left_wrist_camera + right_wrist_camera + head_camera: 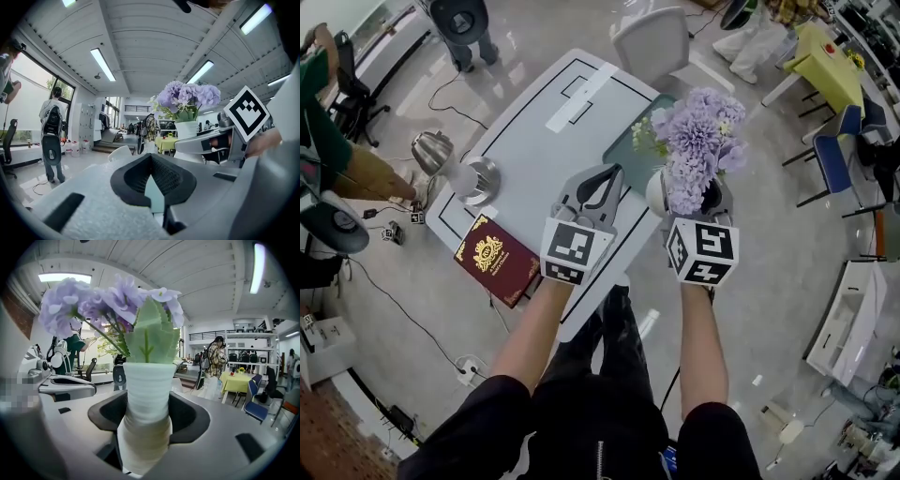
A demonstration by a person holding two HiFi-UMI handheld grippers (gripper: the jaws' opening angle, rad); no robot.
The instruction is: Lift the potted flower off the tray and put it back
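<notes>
The potted flower point(698, 145), purple blooms in a white ribbed pot point(147, 390), hangs in the air to the right of the table, lifted off the green tray point(633, 155). My right gripper point(689, 202) is shut on the pot, its dark pads pressing both sides of it point(187, 416). My left gripper point(598, 186) hovers over the table's near edge beside the tray, shut with nothing between its jaws. In the left gripper view the jaw tips meet point(150, 157), and the flower point(186, 101) and the right gripper's marker cube point(246, 112) show to the right.
The white table point(534, 141) carries a red book point(497, 260) at its near left corner, a round silver dish point(480, 176) and a strip of white tape point(581, 97). A kettle point(431, 150) stands left of the table, a white chair point(652, 42) at its far end. People stand around.
</notes>
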